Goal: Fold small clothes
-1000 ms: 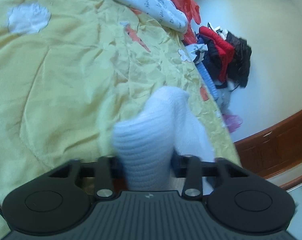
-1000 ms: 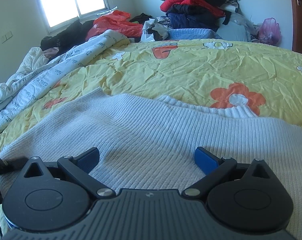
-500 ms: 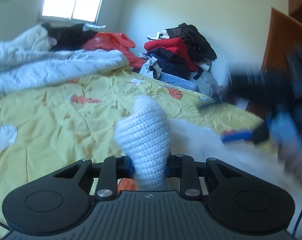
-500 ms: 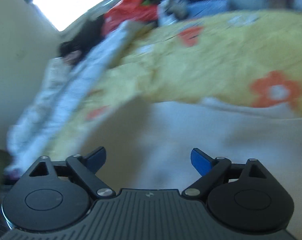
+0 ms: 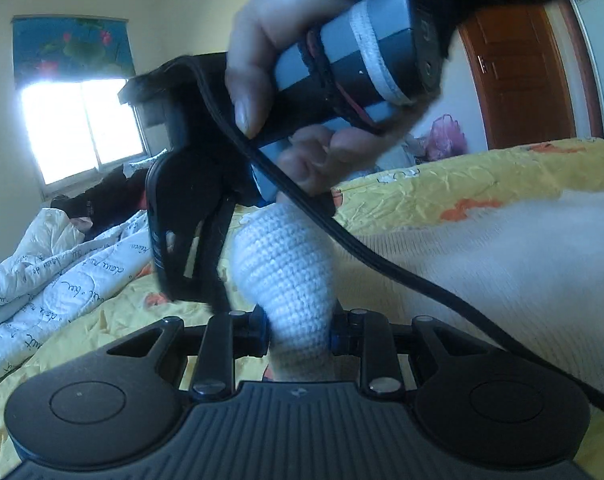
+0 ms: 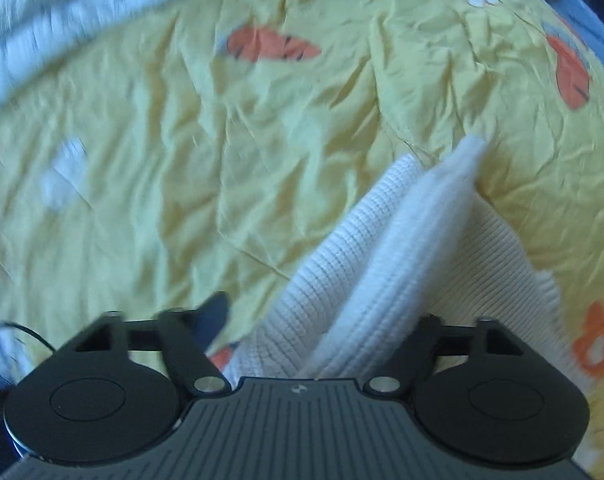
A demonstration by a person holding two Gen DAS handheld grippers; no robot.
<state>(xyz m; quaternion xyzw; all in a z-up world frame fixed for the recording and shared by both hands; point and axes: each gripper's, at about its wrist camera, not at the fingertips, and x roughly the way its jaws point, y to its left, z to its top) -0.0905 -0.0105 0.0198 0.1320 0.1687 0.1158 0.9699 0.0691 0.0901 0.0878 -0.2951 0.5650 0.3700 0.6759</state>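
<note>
A white knit sweater [image 5: 285,264] lies on the yellow flowered bedspread [image 5: 462,184]. My left gripper [image 5: 297,332] is shut on a bunched fold of it, which stands up between the blue pads. In the left wrist view, a hand [image 5: 257,52] holds the right gripper's handle just above and behind that fold. My right gripper [image 6: 322,320] points down over a raised ridge of the sweater [image 6: 382,240]. Its jaws are closing with the knit between them. The left pad still stands clear of the cloth, and the right fingertip is hidden behind it.
A black cable [image 5: 382,264] runs from the right gripper across the sweater. A white quilt with script [image 5: 61,280] and dark clothes [image 5: 101,200] lie along the bed's far side under the window [image 5: 81,128]. A wooden door [image 5: 518,80] and a pink bag [image 5: 442,136] stand behind.
My left gripper rolled upright, still gripping the sweater fold. My right gripper swung from looking across the bed to pointing down at the sweater beside the left one, and its jaws narrowed.
</note>
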